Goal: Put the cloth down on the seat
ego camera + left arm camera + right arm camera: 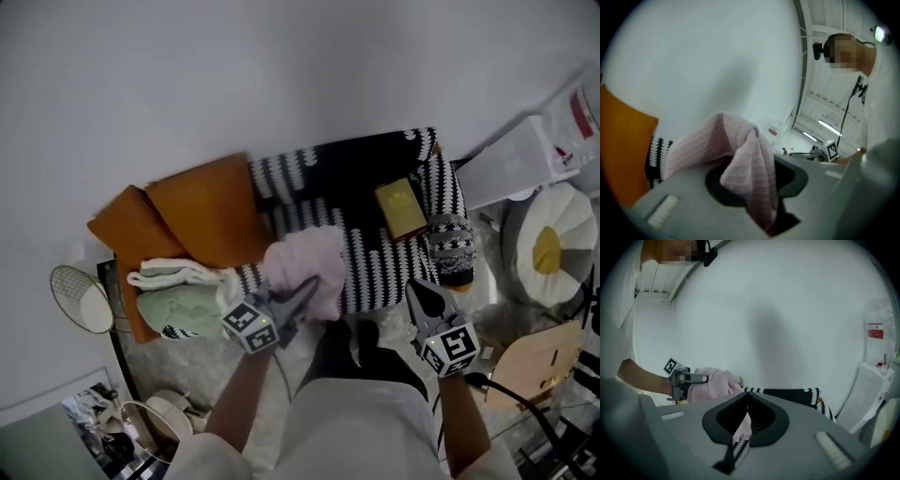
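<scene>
Orange cushions (202, 211) crowd the black-and-white seat (375, 267) at 9 o'clock, so the left gripper (302, 295), fingers pinched on a fold of the pink cloth (314, 258), holds it bunched over free cover near 7 o'clock. The right gripper (419, 295) hovers at 5 o'clock, fingers together and empty, likely unneeded.

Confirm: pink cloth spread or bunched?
Bunched. The pink cloth is gathered in folds, pinched in the left tool.
</scene>
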Demonstrator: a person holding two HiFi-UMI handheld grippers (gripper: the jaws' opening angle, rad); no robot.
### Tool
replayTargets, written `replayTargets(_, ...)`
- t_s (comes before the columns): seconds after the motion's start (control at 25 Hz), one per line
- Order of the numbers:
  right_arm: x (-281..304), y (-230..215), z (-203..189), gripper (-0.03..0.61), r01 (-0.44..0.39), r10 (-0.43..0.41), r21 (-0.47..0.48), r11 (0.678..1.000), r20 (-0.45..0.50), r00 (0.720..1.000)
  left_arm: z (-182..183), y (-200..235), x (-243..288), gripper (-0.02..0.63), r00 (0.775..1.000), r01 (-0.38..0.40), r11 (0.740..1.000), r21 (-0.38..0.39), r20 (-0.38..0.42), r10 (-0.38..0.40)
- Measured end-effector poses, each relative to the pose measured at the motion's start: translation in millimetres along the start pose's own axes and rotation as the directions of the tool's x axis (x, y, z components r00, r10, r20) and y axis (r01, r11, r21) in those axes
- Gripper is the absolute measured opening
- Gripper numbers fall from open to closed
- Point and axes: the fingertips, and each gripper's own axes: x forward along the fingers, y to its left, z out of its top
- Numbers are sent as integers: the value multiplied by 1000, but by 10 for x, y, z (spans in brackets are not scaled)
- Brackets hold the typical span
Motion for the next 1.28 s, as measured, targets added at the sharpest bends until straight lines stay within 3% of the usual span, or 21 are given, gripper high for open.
replayTargets(0.36, 608, -148, -303, 5, 51, -47, 87, 995, -48, 998, -494, 1157, 449, 141, 986, -98, 993, -65, -139, 88)
replayTargets(0.68, 927, -141, -626, 5, 42, -29, 114, 993, -117, 993, -1049, 2003, 772, 166, 929, -234, 969, -78, -313, 199)
replayTargets(1.08, 1098, -185, -1009, 5, 62, -37, 138, 989, -180, 983, -1717, 2865, 1139, 202, 878, -317, 937, -149, -419, 231)
replayTargets(1.24, 1154, -158, -1235, 5, 62, -30, 148, 987, -212, 977, -1951, 3119, 1249, 206, 870, -323, 933, -159, -437, 226)
replayTargets(1.28, 1170, -160, -1284, 5, 62, -28, 150, 987, -217, 976, -1993, 3158, 1280, 239, 868, -321, 933, -160, -444, 222)
